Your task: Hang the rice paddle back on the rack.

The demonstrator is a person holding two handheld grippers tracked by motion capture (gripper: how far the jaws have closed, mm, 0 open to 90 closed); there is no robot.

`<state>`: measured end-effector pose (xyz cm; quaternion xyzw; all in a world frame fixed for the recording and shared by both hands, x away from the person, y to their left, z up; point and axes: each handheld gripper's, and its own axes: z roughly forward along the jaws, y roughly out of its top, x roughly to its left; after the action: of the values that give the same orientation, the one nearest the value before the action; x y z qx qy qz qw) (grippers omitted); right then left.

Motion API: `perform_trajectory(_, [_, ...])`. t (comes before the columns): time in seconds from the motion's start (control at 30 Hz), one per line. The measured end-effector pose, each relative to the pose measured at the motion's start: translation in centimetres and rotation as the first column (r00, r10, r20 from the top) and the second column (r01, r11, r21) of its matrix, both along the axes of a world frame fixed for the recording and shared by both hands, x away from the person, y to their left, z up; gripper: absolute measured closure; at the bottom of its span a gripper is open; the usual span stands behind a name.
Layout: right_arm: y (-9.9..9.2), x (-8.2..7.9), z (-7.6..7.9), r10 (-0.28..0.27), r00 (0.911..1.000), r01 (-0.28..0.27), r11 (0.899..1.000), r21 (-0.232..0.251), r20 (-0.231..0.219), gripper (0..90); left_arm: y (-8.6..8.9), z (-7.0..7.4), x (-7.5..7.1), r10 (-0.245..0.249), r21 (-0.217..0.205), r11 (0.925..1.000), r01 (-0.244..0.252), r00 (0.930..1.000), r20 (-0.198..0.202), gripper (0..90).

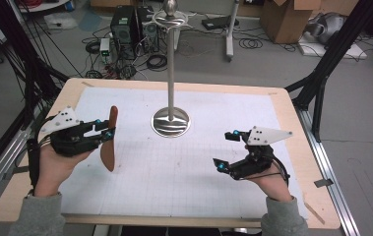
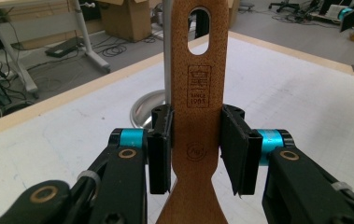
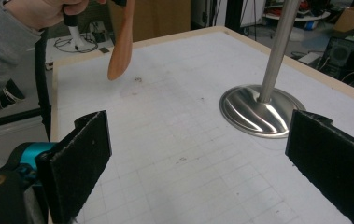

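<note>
Spatula (image 1: 109,140) hangs off the table at nine o'clock from the metal stand (image 1: 171,122). My left gripper (image 2: 196,142) pinches its flat handle below the hole. It looks light, stiff, smooth wood. My right gripper (image 3: 198,163) is spread wide, holding nothing.

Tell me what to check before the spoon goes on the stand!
1. Left gripper shut on the spoon: ok, both pads press the handle's edges.
2. Spoon off the table: ok, it hangs in the air, bowl end down.
3. Hanging hole free: ok, the slot near the handle's end sits beyond the pads, uncovered.
4. Stand upright: ok, its pole rises straight from the round base.
5. Right gripper out of the way: ok, it is open, holds nothing, and sits to the stand's right.
6. Free hook at the stand's top: cannot tell, the top ring is too small to read.
</note>
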<state>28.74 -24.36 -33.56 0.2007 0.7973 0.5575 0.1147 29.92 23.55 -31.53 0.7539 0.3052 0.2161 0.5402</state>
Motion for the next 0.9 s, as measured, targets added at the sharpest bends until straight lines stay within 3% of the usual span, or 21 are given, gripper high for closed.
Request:
perform_trajectory(0.17, [-0.2,-0.2,0.2,0.008,0.9999,-0.008,1.000,0.010,0.010,5.5,0.1,1.0,0.7,-0.005,-0.004,1.0000,0.005,0.9998,0.020,65.2])
perform_trajectory(0.27, [-0.3,-0.4,0.3,0.008,0.9999,-0.009,1.000,0.013,0.008,5.5,0.4,1.3,1.3,0.001,-0.034,0.9994,0.001,0.9993,0.038,65.2])
perform_trajectory(0.5, [-0.8,-0.3,0.4,0.006,0.9999,-0.006,1.000,0.027,0.012,5.5,0.7,1.8,2.6,0.013,-0.044,0.9990,-0.012,0.9995,0.030,65.2])
perform_trajectory(0.9, [-1.4,0.0,0.3,-0.014,0.9998,0.013,0.999,0.035,0.013,5.6,0.7,3.8,4.3,0.001,-0.050,0.9987,0.000,0.9996,0.027,65.2])
